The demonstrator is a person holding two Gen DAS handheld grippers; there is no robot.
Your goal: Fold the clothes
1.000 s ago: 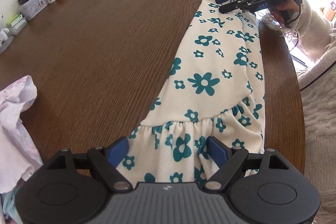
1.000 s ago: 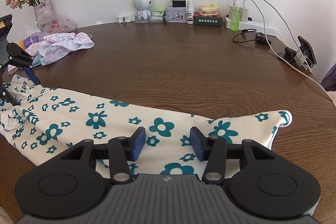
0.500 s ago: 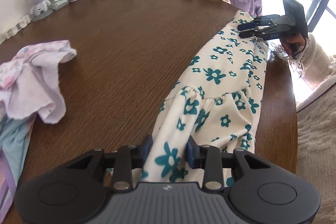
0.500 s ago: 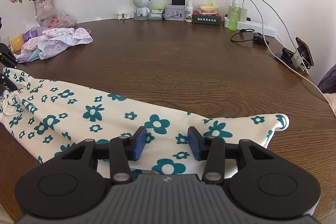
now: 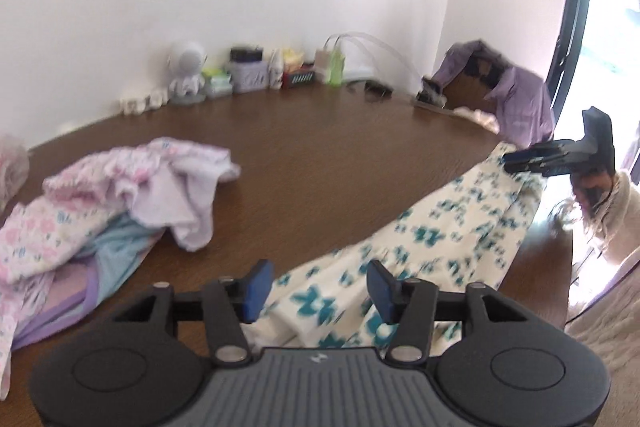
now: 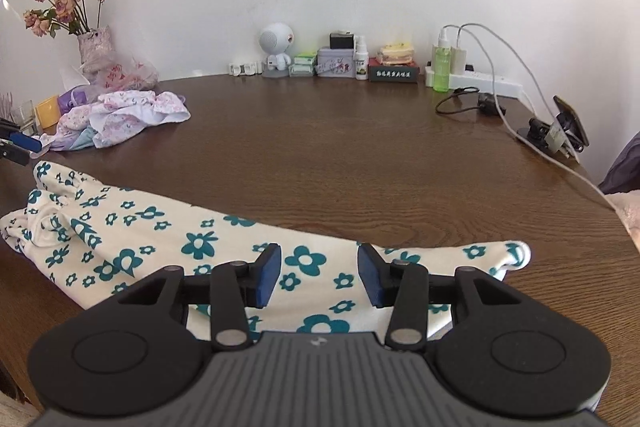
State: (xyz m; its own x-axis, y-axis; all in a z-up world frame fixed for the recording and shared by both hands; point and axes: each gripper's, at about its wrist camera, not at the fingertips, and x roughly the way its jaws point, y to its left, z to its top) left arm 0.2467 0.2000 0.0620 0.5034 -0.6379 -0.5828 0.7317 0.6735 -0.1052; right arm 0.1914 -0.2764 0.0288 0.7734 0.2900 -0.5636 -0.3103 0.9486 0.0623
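Dress (image 6: 168, 239) beneath both tongs

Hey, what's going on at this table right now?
A person with a gripper in each hand is folding a floral dress spread along the wooden table's near edge. The left gripper is opening over one end; the right gripper hovers open over the other. More clothes wait in a heap.

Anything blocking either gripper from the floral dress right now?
Nothing visible. The floral dress lies directly under the right gripper, jaws apart. The left gripper has cloth between its opening jaws. The pink clothes pile sits clear, off to the side.
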